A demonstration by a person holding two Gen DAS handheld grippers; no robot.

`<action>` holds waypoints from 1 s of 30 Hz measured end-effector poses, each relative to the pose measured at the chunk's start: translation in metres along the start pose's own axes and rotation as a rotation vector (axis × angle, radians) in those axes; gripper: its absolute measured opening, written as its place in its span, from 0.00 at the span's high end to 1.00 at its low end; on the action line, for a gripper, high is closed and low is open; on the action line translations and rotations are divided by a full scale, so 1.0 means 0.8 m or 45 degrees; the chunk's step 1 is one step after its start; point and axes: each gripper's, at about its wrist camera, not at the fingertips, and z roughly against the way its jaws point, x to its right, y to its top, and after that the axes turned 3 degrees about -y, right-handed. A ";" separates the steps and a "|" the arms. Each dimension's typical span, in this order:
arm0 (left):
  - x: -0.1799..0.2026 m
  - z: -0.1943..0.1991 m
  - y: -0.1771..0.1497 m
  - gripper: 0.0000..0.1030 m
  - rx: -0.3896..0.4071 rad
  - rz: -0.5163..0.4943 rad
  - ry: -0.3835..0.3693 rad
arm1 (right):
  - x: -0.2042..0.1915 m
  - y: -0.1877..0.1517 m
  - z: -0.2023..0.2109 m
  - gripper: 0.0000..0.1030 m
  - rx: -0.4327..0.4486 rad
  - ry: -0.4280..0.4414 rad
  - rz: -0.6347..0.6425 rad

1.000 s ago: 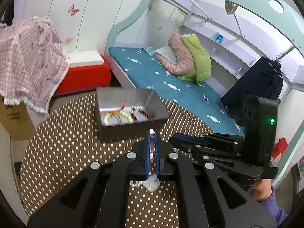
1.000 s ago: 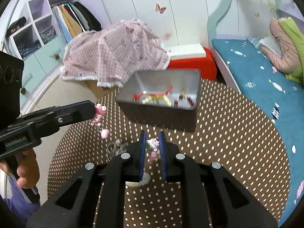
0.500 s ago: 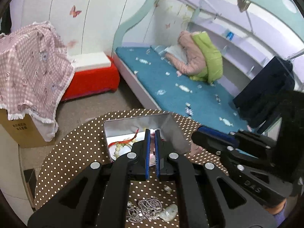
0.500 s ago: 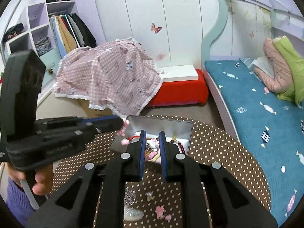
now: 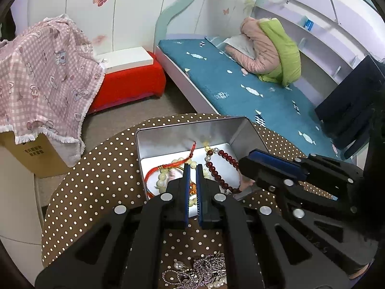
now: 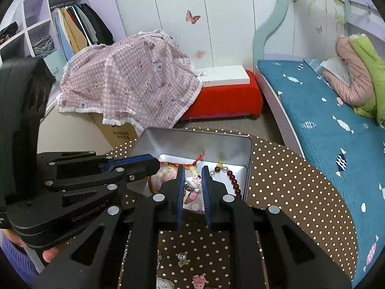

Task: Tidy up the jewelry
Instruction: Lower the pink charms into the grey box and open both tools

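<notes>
Nearest the metal tin (image 5: 185, 132), loose silver chains (image 5: 199, 272) lie on the polka-dot table (image 5: 96, 180). The left gripper (image 5: 193, 168) hangs over the tin's near edge, jaws a narrow slot apart, nothing visibly held. The right gripper (image 6: 193, 172), jaws slightly wider, has a pink-and-white charm (image 6: 193, 183) between them (whether pinched, I cannot tell). Inside the tin lie a dark-red bead bracelet (image 5: 216, 171) and red cord (image 5: 173, 163).

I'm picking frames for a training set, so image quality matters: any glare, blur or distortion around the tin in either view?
Left wrist view: strong fisheye bending, dark corners; the rectangular silver metal tin shows soft sheen, no blown-out glare, and the dark red bead bracelet is sharp. Right wrist view: same bending; the tin's wall mirrors its contents faintly.
</notes>
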 end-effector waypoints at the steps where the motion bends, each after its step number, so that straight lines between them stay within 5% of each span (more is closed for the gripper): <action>1: 0.000 -0.001 -0.001 0.95 0.000 0.001 0.003 | 0.000 -0.001 -0.002 0.87 -0.008 0.000 0.000; 5: -0.001 -0.001 -0.001 0.94 0.000 0.005 0.011 | 0.002 -0.002 -0.008 0.87 -0.030 0.001 -0.009; 9: 0.000 0.003 -0.005 0.75 0.008 -0.003 0.041 | 0.004 -0.004 -0.015 0.87 -0.054 -0.001 -0.016; 20: 0.008 0.018 -0.010 0.70 0.024 -0.010 0.049 | 0.008 -0.009 -0.001 0.82 -0.036 0.015 -0.039; 27: 0.014 0.058 -0.019 0.49 0.109 -0.015 0.079 | 0.004 -0.010 0.038 0.69 0.028 0.008 -0.031; 30: 0.022 0.082 -0.029 0.31 0.167 -0.033 0.115 | 0.002 -0.016 0.058 0.65 0.049 0.005 -0.013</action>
